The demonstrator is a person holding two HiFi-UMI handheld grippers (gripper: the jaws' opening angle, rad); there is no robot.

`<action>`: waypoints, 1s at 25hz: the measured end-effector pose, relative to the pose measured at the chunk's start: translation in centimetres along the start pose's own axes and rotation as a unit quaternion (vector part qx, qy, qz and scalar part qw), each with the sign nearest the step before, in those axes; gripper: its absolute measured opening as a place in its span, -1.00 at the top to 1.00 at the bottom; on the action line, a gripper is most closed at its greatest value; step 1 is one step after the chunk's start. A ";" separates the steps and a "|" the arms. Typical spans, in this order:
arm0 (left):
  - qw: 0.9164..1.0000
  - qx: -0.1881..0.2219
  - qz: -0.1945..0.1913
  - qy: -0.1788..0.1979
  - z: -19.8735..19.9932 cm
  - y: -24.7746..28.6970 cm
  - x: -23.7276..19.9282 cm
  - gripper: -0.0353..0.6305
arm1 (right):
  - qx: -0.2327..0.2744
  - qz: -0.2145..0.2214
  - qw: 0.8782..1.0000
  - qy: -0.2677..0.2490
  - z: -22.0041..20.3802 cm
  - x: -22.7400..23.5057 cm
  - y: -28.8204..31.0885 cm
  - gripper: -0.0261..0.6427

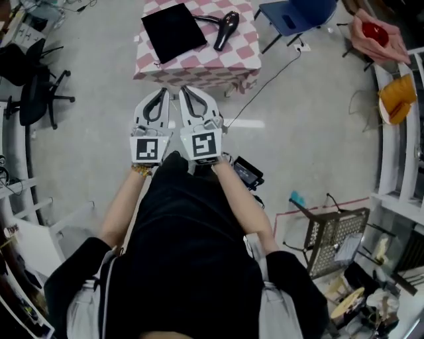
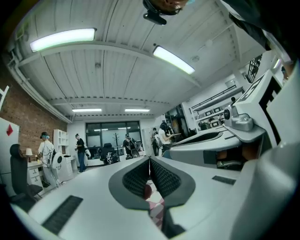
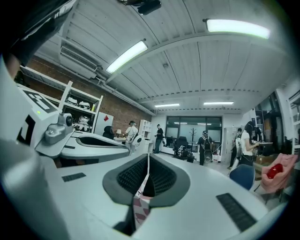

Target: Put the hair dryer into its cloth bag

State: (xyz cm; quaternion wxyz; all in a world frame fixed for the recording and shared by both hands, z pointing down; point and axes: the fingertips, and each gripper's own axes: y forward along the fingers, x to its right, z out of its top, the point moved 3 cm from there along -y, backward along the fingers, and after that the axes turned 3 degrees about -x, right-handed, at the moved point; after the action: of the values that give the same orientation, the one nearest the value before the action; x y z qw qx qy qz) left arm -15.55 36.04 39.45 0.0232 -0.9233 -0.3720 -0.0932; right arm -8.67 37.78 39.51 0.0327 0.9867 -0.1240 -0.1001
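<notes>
Currently L gripper & R gripper side by side, jaws closed, empty.

Grey floor is filling the head view. Checked bench is standing top centre, blue chair sitting to its right, black office chair at left edge. Strip lights are glowing overhead; brick wall showing at left.

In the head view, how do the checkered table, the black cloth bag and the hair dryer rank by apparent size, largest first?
1. checkered table
2. black cloth bag
3. hair dryer
Bag and dryer lie on the table, at a similar distance from the camera, so this order seems safe.
</notes>
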 end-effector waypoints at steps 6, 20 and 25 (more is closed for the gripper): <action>1.000 0.004 0.001 0.012 -0.8 2.3 -1.0 0.85 | -0.024 0.017 0.999 -0.016 -1.6 0.8 2.2 0.87; 0.998 -0.024 -0.052 0.003 -4.2 8.6 -8.7 0.85 | -0.082 -0.006 0.996 -0.034 -2.2 2.3 12.6 0.87; 0.998 -0.032 -0.057 0.005 -5.3 11.4 -10.1 0.85 | -0.091 -0.013 0.995 -0.024 -2.6 4.4 15.0 0.87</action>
State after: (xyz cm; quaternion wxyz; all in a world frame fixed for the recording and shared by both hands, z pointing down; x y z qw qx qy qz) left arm -15.59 20.32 43.06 -0.0095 -0.9003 -0.4208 -0.1106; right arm -7.56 22.24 42.58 0.1185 0.9784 -0.1026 -0.1349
